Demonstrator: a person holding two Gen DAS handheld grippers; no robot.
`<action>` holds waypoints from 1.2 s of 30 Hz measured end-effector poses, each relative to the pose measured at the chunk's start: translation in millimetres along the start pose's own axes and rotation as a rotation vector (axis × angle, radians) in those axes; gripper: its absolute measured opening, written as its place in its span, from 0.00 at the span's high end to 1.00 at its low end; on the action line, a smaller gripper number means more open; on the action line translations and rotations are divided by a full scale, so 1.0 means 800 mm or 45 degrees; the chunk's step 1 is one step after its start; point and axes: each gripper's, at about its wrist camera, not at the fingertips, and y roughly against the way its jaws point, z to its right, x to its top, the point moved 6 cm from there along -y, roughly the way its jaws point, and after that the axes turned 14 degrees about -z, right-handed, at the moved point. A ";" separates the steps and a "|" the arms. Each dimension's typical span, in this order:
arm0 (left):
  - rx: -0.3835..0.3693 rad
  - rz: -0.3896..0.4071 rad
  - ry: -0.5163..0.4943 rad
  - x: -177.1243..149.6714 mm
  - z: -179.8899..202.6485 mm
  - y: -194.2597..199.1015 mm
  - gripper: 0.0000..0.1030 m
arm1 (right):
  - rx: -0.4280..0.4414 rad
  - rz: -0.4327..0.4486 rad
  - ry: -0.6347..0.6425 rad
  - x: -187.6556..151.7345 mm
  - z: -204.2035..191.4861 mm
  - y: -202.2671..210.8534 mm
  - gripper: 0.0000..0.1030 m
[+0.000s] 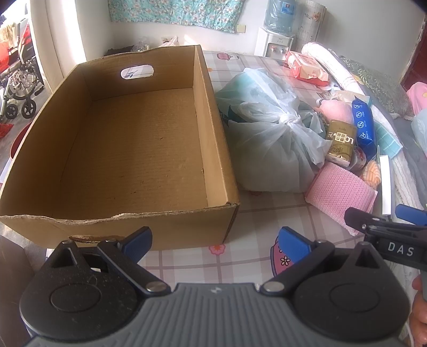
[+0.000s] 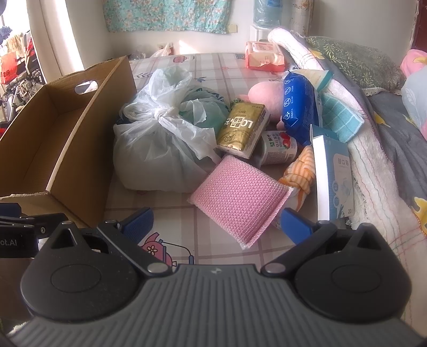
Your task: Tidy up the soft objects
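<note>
Surface: a checked cloth [image 2: 234, 66] with pink cartoon prints covers the bed or table (cannot tell which). Room beyond: white wall, floral teal fabric [image 2: 165, 16] hung along the top of the frame, water dispenser [image 1: 275, 45] upper right in the left wrist view, folded wheelchair [image 1: 18, 88] at far left.

Cardboard box [image 1: 133, 149] fills the left and centre of the left wrist view, open-topped, torn near edge, nothing in it, oval handle hole in its far wall.

Soft things lie heaped right of the box: knotted translucent plastic bag [image 2: 160, 144] just beside the box wall; pink mesh sponge [image 2: 237, 202] at centre, nearest the right tool; orange striped cloth [image 2: 299, 176] touching its right edge; pink plush toy [image 2: 264, 93] further back.

Writing: gold tissue pack [image 2: 242, 128] reads "LO" upside down; blue wipes pack [image 2: 299, 104] with round icons; white-blue carton [image 2: 333, 176] marked "20"; small jar [image 2: 277, 149] with a strawberry label.

Left tool [image 1: 213, 241]: low centre, blue pads wide apart, holding nothing, near the box's front corner. Right tool [image 2: 216, 224]: pads spread wide, empty, low over the cloth, the sponge's near corner between them. "DAS" shows on its body in the left wrist view.
</note>
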 end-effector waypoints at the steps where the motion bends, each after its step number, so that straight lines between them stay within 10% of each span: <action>1: -0.001 0.000 0.000 0.000 0.000 0.000 0.02 | 0.001 0.000 0.000 0.000 0.000 0.000 0.01; 26: -0.008 0.004 -0.014 0.000 -0.001 0.002 0.02 | 0.028 0.004 -0.012 0.002 -0.001 -0.002 0.01; 36: -0.033 0.119 -0.183 0.028 0.018 0.041 0.01 | 0.044 0.193 -0.087 0.012 0.040 0.028 0.01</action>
